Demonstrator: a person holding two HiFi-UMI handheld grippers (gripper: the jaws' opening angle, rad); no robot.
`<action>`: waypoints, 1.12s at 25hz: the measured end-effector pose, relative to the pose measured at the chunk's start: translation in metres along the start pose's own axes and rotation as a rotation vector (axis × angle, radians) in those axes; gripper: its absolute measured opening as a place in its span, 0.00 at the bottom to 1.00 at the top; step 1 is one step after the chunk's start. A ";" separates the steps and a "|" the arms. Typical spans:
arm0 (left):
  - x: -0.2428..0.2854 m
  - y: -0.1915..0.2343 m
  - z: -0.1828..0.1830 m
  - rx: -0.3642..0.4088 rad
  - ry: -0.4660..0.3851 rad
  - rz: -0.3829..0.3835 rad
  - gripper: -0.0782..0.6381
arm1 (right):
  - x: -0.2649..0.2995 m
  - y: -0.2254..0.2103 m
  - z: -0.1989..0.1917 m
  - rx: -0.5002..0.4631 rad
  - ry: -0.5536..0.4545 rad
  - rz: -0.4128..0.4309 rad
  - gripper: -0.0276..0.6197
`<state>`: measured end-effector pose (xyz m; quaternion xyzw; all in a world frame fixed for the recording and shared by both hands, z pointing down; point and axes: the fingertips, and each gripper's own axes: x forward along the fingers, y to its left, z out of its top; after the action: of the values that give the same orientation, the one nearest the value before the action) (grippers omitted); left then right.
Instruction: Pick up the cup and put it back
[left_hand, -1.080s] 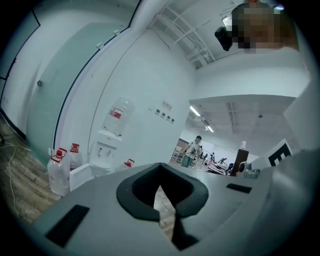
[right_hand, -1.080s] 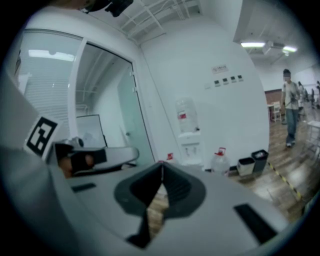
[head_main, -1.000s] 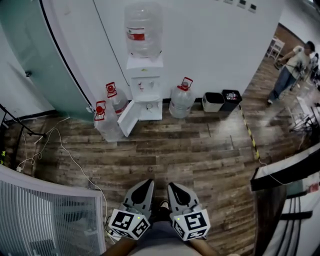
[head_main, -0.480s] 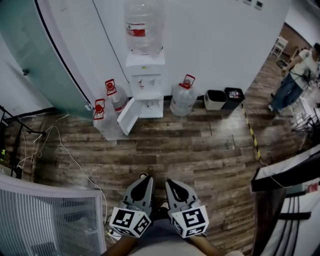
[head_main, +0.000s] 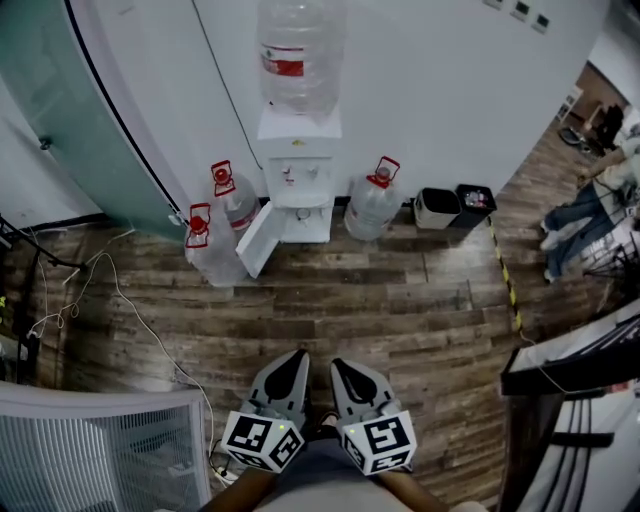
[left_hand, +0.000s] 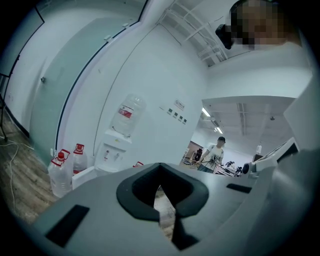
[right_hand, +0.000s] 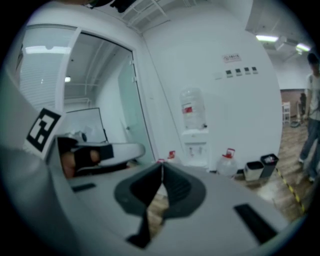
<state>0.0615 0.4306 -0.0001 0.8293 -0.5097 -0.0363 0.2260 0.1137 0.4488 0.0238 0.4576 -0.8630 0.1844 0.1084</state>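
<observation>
Cup seen nowhere. Grey left gripper (head_main: 298, 354), grey right gripper (head_main: 338, 363): jaws shut tight, empty. One white water dispenser (head_main: 298, 165), three clear red-capped jugs (head_main: 200, 245) (head_main: 234, 198) (head_main: 372, 203), two small bins (head_main: 436, 207) (head_main: 472, 198); bins missing from left gripper view.

Head view down, gripper views forward — dispenser (head_main: 300, 172) shared

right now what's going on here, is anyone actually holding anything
A person stands on the wood floor facing a water dispenser, with a gripper in each hand held low and side by side. The left gripper and the right gripper both have their jaws together with nothing between them. No cup shows in any view. The dispenser's lower door stands open, and water bottles sit on the floor beside it.
</observation>
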 end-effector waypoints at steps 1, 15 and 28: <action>0.006 0.005 0.003 -0.002 0.003 -0.005 0.12 | 0.008 -0.001 0.003 0.001 0.003 -0.002 0.08; 0.074 0.082 0.057 -0.014 0.011 -0.045 0.12 | 0.114 -0.013 0.050 -0.006 0.016 -0.022 0.08; 0.107 0.135 0.099 -0.003 -0.017 -0.092 0.12 | 0.177 -0.013 0.086 -0.029 -0.010 -0.065 0.08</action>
<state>-0.0282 0.2534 -0.0147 0.8512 -0.4729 -0.0548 0.2211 0.0244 0.2739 0.0113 0.4847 -0.8509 0.1659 0.1164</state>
